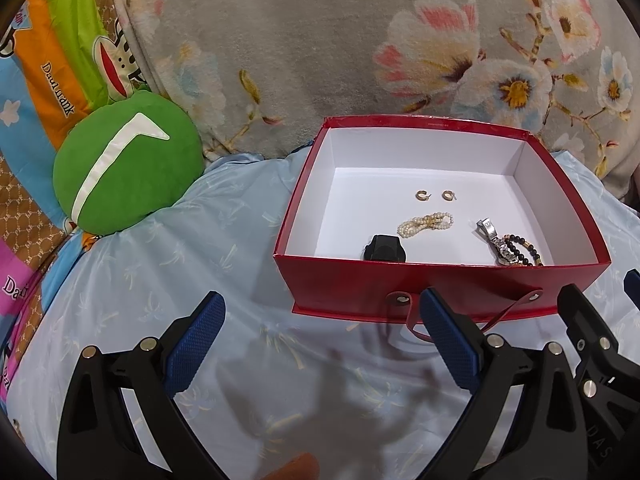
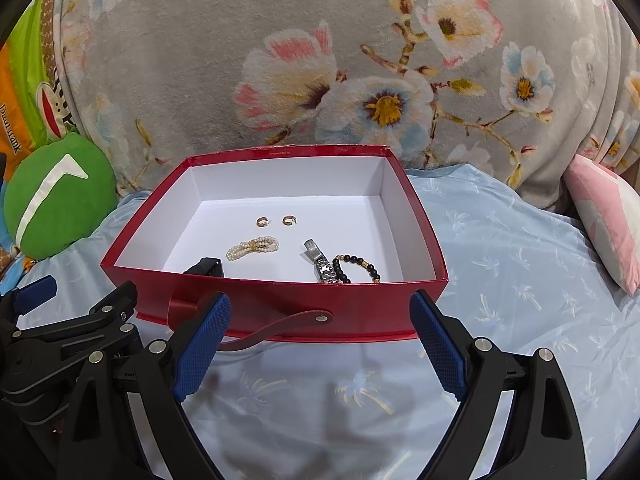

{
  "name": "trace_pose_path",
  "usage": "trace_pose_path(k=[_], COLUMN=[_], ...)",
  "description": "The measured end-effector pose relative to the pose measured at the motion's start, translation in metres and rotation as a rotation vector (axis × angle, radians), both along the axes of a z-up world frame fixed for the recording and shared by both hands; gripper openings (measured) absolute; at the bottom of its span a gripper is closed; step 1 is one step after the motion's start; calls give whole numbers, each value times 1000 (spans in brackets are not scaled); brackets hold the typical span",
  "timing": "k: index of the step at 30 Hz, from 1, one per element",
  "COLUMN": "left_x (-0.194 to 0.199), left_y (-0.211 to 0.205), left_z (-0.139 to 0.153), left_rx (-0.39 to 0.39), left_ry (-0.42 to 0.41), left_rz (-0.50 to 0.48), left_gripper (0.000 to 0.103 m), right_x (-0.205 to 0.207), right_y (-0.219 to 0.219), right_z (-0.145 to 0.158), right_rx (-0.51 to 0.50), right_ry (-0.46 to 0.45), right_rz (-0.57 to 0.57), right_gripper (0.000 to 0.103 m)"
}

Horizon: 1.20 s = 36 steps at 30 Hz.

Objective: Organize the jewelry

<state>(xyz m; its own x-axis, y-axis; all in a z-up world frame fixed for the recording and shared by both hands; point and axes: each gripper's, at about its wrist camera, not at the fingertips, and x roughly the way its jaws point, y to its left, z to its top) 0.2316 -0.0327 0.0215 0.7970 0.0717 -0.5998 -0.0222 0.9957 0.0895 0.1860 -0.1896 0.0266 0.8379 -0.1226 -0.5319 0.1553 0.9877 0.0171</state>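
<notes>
A red box (image 1: pixel 440 286) (image 2: pixel 280 304) with a white inside sits on the blue bedsheet. In it lie two gold hoop earrings (image 1: pixel 434 195) (image 2: pixel 276 221), a pearl bracelet (image 1: pixel 426 224) (image 2: pixel 253 247), a black ring box (image 1: pixel 385 248) (image 2: pixel 205 267), a silver watch (image 1: pixel 496 240) (image 2: pixel 320 262) and a dark bead bracelet (image 1: pixel 524 250) (image 2: pixel 358 267). My left gripper (image 1: pixel 322 336) is open and empty, in front of the box's left corner. My right gripper (image 2: pixel 320 340) is open and empty, in front of the box's front wall.
A green round cushion (image 1: pixel 128 168) (image 2: pixel 60 196) lies left of the box. A grey floral blanket (image 1: pixel 340 40) (image 2: pixel 320 60) rises behind it. A pink pillow (image 2: pixel 608 216) lies at the right. The box's red strap (image 2: pixel 276 328) hangs over the front wall.
</notes>
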Motion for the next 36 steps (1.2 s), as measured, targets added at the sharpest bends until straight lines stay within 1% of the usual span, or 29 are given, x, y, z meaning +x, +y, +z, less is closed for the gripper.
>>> trace_pose_path(k=[36], left_x=[-1], left_y=[2], left_z=[0], left_rx=[1], left_ry=[2], left_rz=[8], left_gripper=[95], right_x=[-1], right_y=[0], right_z=[-2], right_rx=[7], right_ry=[3], right_rz=[0], right_gripper=[88])
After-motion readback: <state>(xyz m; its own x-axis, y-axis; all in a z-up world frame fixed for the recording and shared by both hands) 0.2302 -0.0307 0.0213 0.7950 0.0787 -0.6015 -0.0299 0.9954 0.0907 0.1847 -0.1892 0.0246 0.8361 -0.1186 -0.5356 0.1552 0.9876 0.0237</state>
